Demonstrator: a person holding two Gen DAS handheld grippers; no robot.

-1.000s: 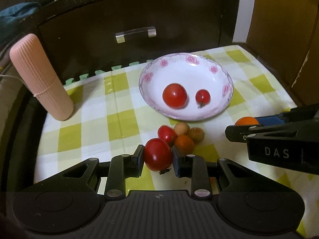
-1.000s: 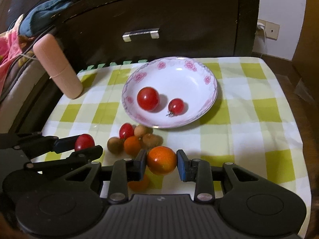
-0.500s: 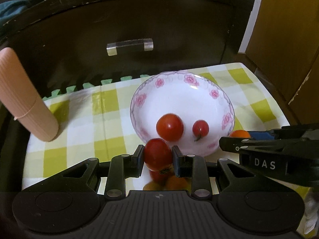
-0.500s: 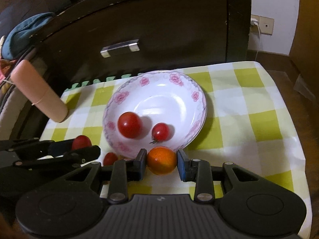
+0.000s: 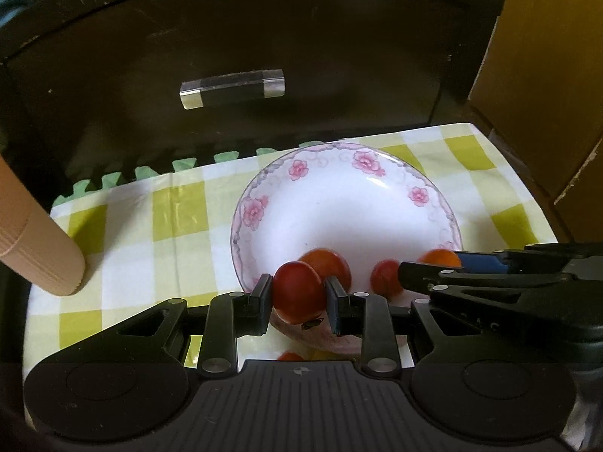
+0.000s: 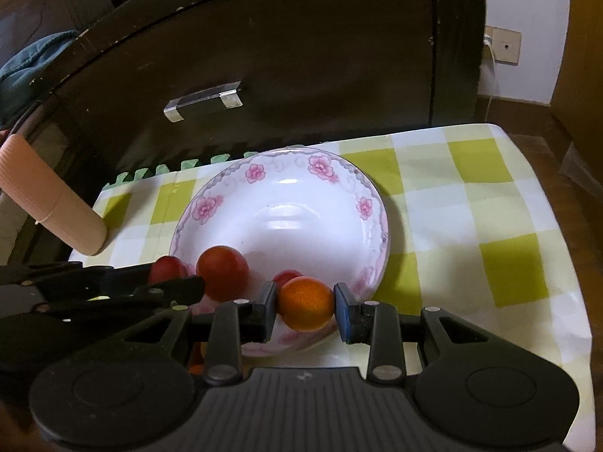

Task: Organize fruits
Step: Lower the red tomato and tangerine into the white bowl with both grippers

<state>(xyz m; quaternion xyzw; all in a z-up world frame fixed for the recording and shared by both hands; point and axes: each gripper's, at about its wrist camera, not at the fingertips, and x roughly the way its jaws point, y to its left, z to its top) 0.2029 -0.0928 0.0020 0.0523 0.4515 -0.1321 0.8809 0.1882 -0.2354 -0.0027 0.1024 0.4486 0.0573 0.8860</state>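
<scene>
Left claw [image 5: 297, 297] clamped on a red tomato [image 5: 297, 292], right claw [image 6: 305, 307] on an orange [image 6: 306, 303], both low-centre of frame over the bowl [image 6: 339, 173] near rim. Tomato soft, bruisable; orange firmer. Best gripped lightly across the middle.

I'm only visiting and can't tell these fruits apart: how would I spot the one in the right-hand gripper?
Find the white bowl with pink flowers on the green-checked tablecloth. Over its near rim, the right gripper clamps a round fruit between its pads. It is the only orange one there; the tomatoes beside it in the bowl are red.
</scene>
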